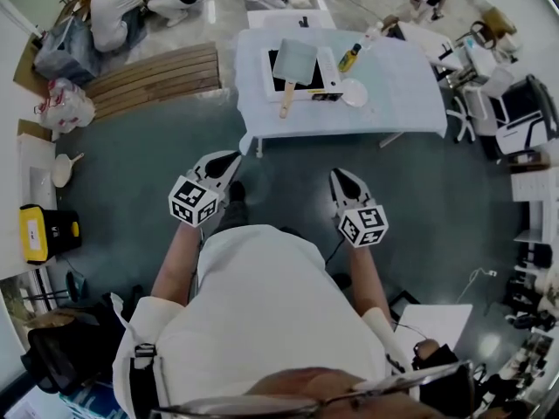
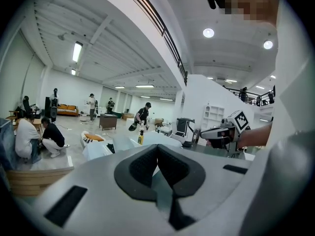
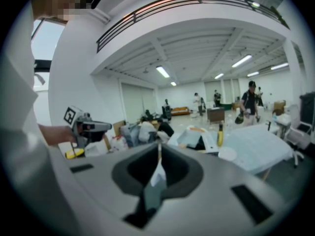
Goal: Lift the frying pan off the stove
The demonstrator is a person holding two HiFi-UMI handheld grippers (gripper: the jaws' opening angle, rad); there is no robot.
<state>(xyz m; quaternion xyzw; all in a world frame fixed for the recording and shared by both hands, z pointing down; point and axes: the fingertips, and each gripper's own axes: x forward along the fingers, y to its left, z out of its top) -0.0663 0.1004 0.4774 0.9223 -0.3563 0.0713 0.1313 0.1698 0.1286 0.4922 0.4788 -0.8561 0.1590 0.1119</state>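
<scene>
The frying pan (image 1: 297,58) sits on the stove (image 1: 269,84) at the worktop's (image 1: 397,90) left end, with its wooden handle (image 1: 286,103) pointing toward the near edge. The left gripper (image 1: 225,162) and right gripper (image 1: 342,180) hang well short of it, fingers together and empty. The pan is likely stiff and front-heavy, so grip the handle close to the pan.
</scene>
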